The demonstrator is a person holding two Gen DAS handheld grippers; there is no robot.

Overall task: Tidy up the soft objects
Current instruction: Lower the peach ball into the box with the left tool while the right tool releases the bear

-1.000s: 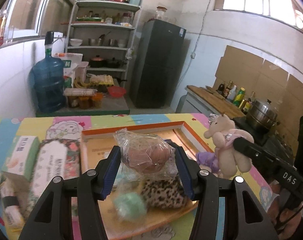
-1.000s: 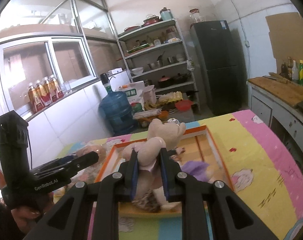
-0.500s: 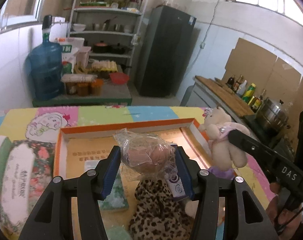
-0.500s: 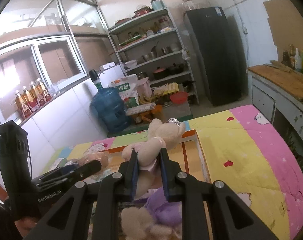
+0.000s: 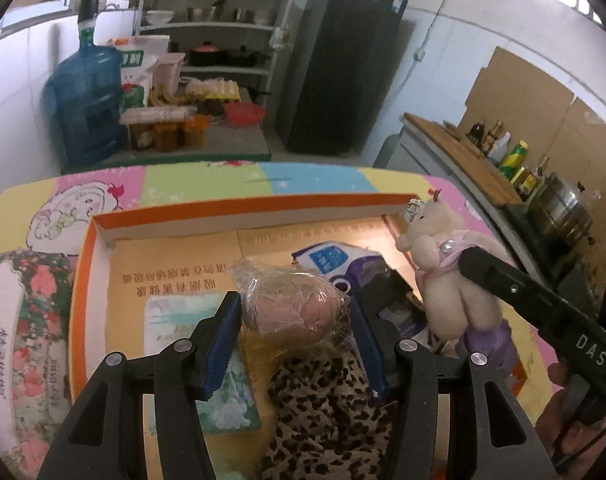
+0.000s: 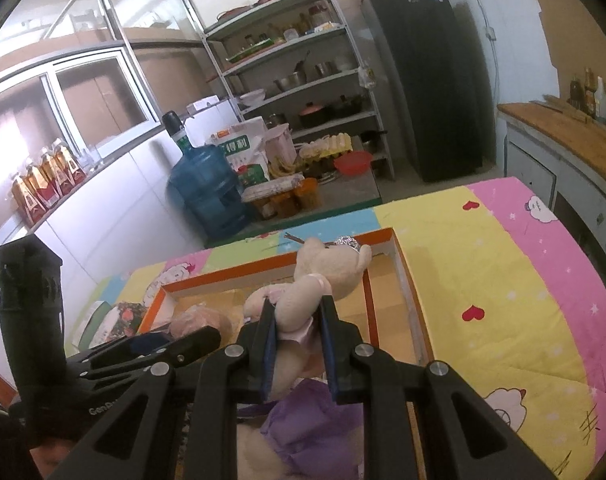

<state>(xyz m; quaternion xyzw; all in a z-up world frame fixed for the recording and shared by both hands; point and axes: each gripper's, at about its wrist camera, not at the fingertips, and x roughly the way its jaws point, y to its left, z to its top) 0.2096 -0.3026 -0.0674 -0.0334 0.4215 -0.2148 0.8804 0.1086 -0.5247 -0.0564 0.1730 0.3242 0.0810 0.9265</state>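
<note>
Left wrist view first: we had a shallow orange-rimmed box [image 5: 239,210] lying on the bright patterned tablecloth [image 5: 191,180], and several soft things already lay inside it. Reading from the left, these were a flat tissue pack [image 5: 175,320] on the box floor, a leopard-print cloth [image 5: 327,400] near the front, and a white-and-blue packet [image 5: 327,258] further back. Outside the box, at its left edge, a floral-printed pack [image 5: 19,340] was not yet put away, so we judged the sorting to be well under way but unfinished.

Our left gripper [image 5: 295,320] was clenched on a plastic-wrapped pinkish bundle [image 5: 291,308], its blue pads pressing the wrap from both sides at a fairly wide spread. The bundle hung over the middle of the box, above the leopard cloth, and did not appear to be set down.

Further right, our right gripper [image 6: 297,340] stood narrow, pinching a cream teddy bear [image 6: 323,276] at the waist of its pink dress. The bear's head rose above the fingertips, over the right part of the box, above a purple soft item [image 6: 307,428]. We judged both held things were left to be placed.
</note>
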